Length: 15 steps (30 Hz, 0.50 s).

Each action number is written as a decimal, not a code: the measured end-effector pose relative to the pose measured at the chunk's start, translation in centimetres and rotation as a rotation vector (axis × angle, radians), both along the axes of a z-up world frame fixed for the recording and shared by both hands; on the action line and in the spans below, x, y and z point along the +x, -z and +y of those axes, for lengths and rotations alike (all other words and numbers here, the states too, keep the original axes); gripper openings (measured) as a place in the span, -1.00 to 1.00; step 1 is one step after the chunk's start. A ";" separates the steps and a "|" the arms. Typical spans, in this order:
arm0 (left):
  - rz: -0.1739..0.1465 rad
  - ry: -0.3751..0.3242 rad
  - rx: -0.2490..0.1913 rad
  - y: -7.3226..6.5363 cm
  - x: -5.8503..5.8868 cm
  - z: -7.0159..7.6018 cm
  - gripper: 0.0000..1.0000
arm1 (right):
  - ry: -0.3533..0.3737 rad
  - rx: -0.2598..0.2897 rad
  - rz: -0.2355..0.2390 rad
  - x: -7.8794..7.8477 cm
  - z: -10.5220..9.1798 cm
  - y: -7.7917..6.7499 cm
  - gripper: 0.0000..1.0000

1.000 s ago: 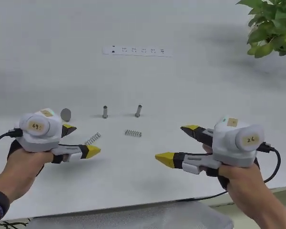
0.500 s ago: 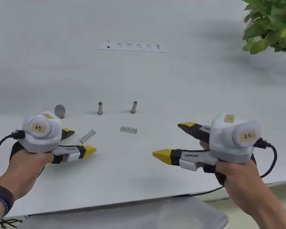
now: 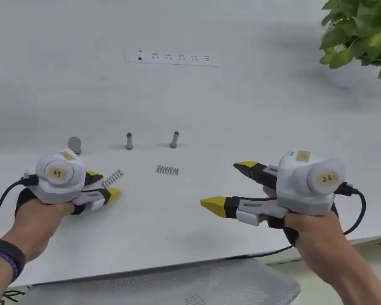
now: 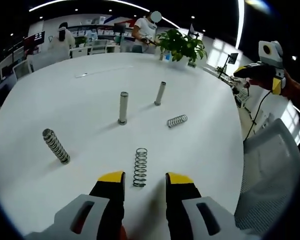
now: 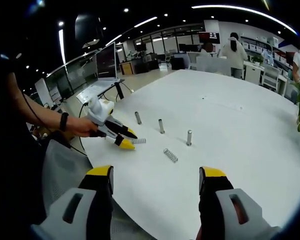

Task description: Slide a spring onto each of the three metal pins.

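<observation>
Closed in with left gripper [image 3: 103,182]; now flanking end of nearest spring [image 4: 140,166] with released fingers. Kept right gripper [image 3: 228,185] hovering with fingers spread wide.

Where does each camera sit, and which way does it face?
Head view: on the headset, looking down at the bench; left hand and right hand hold left tool and right tool.
Left gripper view: on the left tool, facing a loose spring by its jaw tips.
Right gripper view: on the right tool, facing the left tool.
Shared: both gripper views show the middle pin.
</observation>
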<state>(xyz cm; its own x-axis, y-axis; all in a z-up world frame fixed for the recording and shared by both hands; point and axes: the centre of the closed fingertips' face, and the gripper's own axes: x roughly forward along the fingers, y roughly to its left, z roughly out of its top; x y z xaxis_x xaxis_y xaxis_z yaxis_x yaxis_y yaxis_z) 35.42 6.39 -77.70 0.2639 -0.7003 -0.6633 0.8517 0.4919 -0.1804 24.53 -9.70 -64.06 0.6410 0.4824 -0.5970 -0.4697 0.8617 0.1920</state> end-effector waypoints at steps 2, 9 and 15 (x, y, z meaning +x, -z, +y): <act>-0.008 -0.007 0.005 0.1 0.3 0.0 -0.58 | 0.000 0.000 0.003 0.0 0.0 0.1 0.37; -0.054 -0.014 0.041 0.3 1.0 0.3 -0.85 | -0.003 0.000 0.006 -0.1 0.0 0.1 0.37; -0.064 -0.019 0.064 0.5 1.4 0.3 -0.94 | -0.009 -0.006 0.001 0.0 0.0 0.0 0.38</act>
